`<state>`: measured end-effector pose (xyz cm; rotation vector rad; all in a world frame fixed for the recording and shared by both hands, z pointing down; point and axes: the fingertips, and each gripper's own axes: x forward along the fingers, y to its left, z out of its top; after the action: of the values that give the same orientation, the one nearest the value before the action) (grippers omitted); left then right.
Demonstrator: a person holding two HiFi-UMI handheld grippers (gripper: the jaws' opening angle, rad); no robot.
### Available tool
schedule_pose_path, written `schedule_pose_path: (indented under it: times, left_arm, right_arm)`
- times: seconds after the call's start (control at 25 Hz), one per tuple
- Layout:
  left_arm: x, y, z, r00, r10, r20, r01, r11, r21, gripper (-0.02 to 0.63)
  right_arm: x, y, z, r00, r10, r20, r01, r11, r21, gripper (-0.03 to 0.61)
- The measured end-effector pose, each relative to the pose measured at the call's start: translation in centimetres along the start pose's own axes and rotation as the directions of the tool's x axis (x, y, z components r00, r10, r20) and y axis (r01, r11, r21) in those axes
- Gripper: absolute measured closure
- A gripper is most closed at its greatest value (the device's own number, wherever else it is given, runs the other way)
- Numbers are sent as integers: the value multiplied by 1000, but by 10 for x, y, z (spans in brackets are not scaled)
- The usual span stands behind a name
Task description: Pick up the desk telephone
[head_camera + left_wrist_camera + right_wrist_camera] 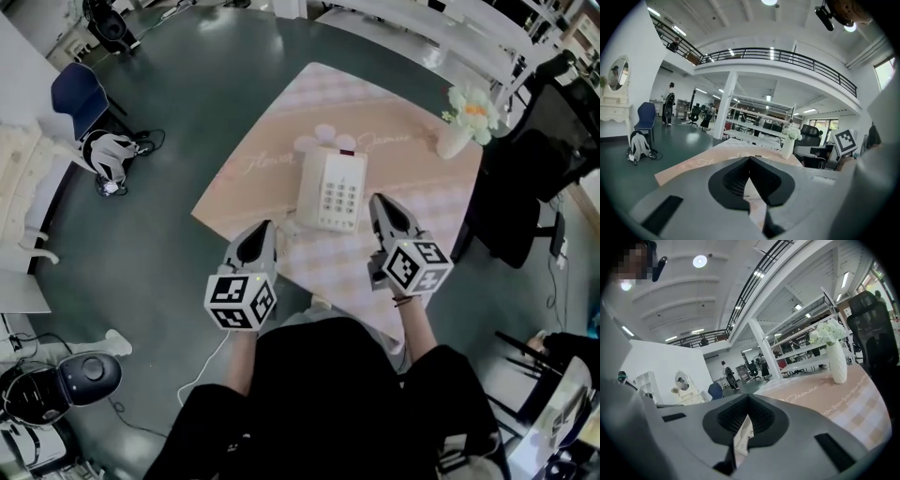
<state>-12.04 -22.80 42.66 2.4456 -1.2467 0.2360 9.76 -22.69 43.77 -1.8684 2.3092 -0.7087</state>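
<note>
The desk telephone (330,190) lies flat on the pink chequered surface (427,202), its near end between the two claws; the left claw (266,226) is near its near left corner, the right claw (379,200) just beside its right edge; both claws are closed tight, holding nothing; cursive script (806,392) reads "Jasmine"; both forearms (417,323) reach forward, claws tilted slightly down.

Pink checked tablecloth (253,178), white vase of flowers (454,141) at its corner — blue chair (77,92), backpack (108,155) beside it
</note>
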Motion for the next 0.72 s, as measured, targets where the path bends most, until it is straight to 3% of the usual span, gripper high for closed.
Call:
schedule_pose_path:
  times: [0.24,0.52,0.72]
  left_arm:
    - [31,4,-6,998,-9,-61,7,1000,-24,615]
    - [72,8,-21,982,-84,-170,72,995,-72,615]
    - [106,17,-28,958,-134,-253,112,989,-101,615]
  right_arm:
    - [16,-13,-4,999,19,-33,-18,1000,9,586]
    - [37,-27,-19,996,26,-80,-21,998,59,586]
    - [55,-49,-34,989,-43,-140,57,994,96,585]
